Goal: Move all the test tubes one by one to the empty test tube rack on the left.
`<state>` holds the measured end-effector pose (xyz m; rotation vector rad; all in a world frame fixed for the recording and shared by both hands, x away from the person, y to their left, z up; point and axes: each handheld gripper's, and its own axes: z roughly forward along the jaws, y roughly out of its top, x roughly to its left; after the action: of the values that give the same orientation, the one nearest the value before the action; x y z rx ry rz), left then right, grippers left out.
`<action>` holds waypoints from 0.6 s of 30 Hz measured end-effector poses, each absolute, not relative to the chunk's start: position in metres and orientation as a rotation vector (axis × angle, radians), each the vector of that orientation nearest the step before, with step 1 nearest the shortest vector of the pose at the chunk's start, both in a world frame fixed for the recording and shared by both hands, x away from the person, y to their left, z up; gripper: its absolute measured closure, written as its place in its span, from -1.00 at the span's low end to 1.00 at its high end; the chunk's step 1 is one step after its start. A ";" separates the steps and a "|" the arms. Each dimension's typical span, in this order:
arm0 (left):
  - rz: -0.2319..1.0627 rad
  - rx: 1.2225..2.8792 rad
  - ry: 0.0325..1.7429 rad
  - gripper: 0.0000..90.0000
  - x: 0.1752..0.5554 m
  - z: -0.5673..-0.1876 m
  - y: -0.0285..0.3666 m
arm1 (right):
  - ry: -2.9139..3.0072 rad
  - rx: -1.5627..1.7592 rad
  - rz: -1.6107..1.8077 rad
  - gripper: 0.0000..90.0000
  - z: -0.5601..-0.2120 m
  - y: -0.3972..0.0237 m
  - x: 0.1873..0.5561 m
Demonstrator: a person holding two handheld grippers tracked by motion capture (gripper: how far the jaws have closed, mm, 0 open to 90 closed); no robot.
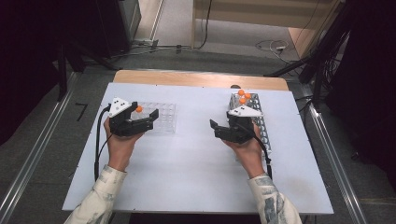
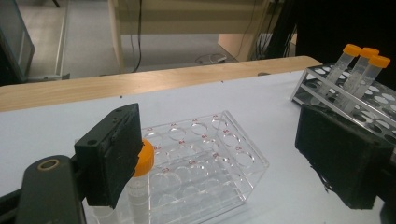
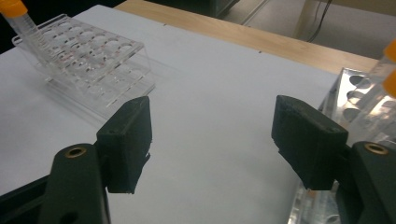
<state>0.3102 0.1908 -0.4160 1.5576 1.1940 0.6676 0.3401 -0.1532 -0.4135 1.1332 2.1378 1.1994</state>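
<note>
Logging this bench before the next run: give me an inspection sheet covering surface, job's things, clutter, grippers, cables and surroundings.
Surface: white board on a wooden table.
Job's things: clear rack at left holding one orange-capped tube; metal rack at right holding three capped tubes.
Clutter: nothing seen.
Grippers: left gripper open beside the clear rack, one jaw in front of the tube; right gripper open, empty, beside the metal rack.
Cables: one black cable trails from each gripper; loose cables on the floor.
Surroundings: grey floor, rails either side, dark stands.
</note>
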 end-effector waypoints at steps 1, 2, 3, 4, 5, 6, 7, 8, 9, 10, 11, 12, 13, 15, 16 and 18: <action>0.668 1.556 1.193 -0.66 0.310 -0.416 0.191 | 2.130 1.136 1.198 -0.39 -0.413 -0.156 0.341; 0.669 1.555 1.194 -0.66 0.310 -0.416 0.191 | 2.124 1.139 1.198 -0.38 -0.413 -0.158 0.342; 0.667 1.556 1.193 -0.66 0.310 -0.416 0.191 | 2.119 1.144 1.196 -0.37 -0.412 -0.161 0.343; 0.662 1.556 1.193 -0.66 0.310 -0.416 0.191 | 2.112 1.155 1.197 -0.37 -0.412 -0.164 0.344; 0.656 1.555 1.192 -0.66 0.310 -0.416 0.191 | 2.102 1.165 1.200 -0.36 -0.412 -0.167 0.346; 0.652 1.552 1.192 -0.66 0.310 -0.416 0.192 | 2.094 1.175 1.200 -0.35 -0.412 -0.171 0.347; 0.652 1.551 1.191 -0.66 0.310 -0.416 0.192 | 2.082 1.181 1.201 -0.35 -0.412 -0.174 0.349; 0.652 1.553 1.191 -0.66 0.310 -0.416 0.191 | 2.068 1.182 1.199 -0.36 -0.412 -0.176 0.350; 0.651 1.553 1.192 -0.66 0.310 -0.416 0.191 | 2.052 1.187 1.191 -0.37 -0.411 -0.179 0.351; 0.651 1.553 1.193 -0.66 0.310 -0.416 0.191 | 2.038 1.187 1.180 -0.39 -0.411 -0.181 0.352; 0.650 1.553 1.193 -0.66 0.310 -0.416 0.191 | 2.029 1.189 1.171 -0.43 -0.410 -0.182 0.352; 0.649 1.554 1.192 -0.66 0.310 -0.416 0.191 | 2.019 1.189 1.167 -0.47 -0.410 -0.183 0.353; 0.649 1.555 1.191 -0.66 0.310 -0.416 0.190 | 2.002 1.192 1.157 -0.52 -0.410 -0.184 0.354; 0.649 1.554 1.190 -0.66 0.310 -0.416 0.190 | 1.975 1.199 1.142 -0.64 -0.410 -0.185 0.355; 0.649 1.553 1.190 -0.66 0.310 -0.416 0.190 | 1.962 1.202 1.132 -0.67 -0.411 -0.186 0.356; 0.650 1.553 1.191 -0.66 0.310 -0.416 0.191 | 1.957 1.216 1.120 -0.68 -0.412 -0.188 0.360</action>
<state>0.3095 0.1910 -0.4156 1.5530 1.1909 0.6505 0.3600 -0.1883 -0.4124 1.2164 1.9575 1.1196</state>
